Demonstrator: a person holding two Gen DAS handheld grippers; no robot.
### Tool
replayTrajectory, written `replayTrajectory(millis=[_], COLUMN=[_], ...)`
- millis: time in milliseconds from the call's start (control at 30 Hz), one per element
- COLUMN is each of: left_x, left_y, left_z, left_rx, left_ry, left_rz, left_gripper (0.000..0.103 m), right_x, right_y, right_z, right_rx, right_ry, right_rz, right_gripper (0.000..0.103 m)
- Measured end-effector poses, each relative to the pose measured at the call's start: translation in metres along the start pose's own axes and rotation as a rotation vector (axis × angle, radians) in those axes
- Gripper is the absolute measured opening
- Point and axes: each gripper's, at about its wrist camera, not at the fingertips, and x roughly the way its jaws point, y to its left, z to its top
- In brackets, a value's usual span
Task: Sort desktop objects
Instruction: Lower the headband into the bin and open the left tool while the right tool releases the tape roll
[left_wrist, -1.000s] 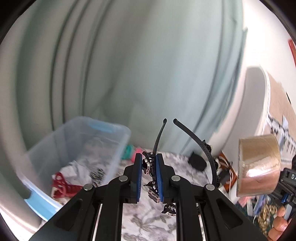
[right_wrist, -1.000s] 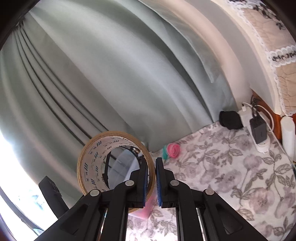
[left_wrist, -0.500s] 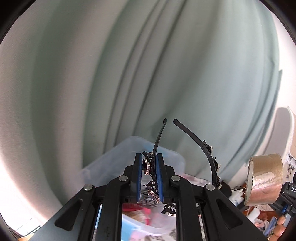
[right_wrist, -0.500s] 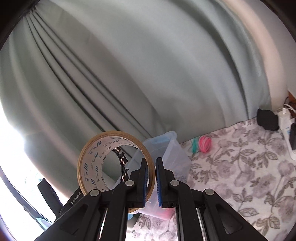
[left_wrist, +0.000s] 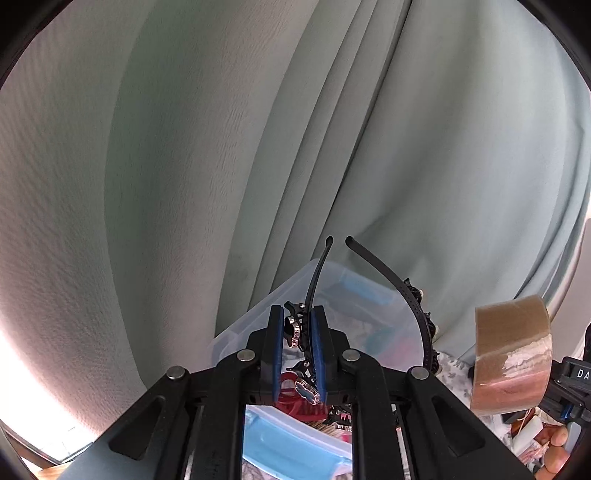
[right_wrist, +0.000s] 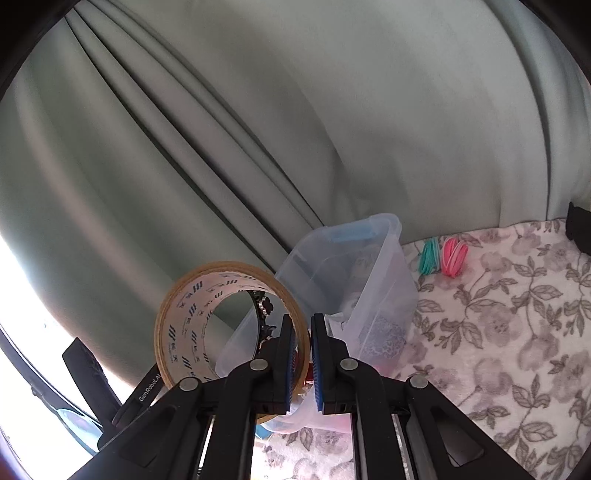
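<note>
Your left gripper (left_wrist: 297, 354) is clamped on the black headband (left_wrist: 413, 306), whose arms point up and away from the jaws, and the bin (left_wrist: 332, 325) sits directly below and ahead of it. Your right gripper (right_wrist: 303, 354) pinches the wall of the tape roll (right_wrist: 229, 325) (held on edge, hole facing you), with the bin (right_wrist: 373, 273) just beyond and slightly right, so the left looks nearer to dropping first.

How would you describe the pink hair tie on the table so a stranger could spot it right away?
Start at the clear plastic bin on the flowered tablecloth, in front of the green curtain. Just right of the bin, two coiled hair ties stand side by side at the curtain's foot. The pink hair tie is the right one; its neighbour is teal.
</note>
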Motion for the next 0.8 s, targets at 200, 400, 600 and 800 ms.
replayTrajectory(millis=[200, 400, 600, 800], left_x=[0.017, 0.033, 0.047, 0.061], left_y=[0.003, 0.004, 0.007, 0.004], left_z=[-0.005, -0.009, -0.012, -0.014], left_rx=[0.006, 0.013, 0.013, 0.029], left_ry=[0.029, 0.05, 0.067, 0.079], left_rz=[0.002, 0.024, 0.057, 0.078], left_gripper=[0.015, 0.015, 0.015, 0.015], right_x=[0.021, 0.032, 0.049, 0.066], right_y=[0.001, 0.002, -0.006, -0.012], right_z=[-0.002, 0.001, 0.003, 0.009], right_rx=[-0.006, -0.012, -0.007, -0.013], right_ry=[0.047, 0.068, 0.092, 0.102], right_rz=[-0.015, -0.038, -0.055, -0.066], right_gripper=[0.01, 0.01, 0.01, 0.01])
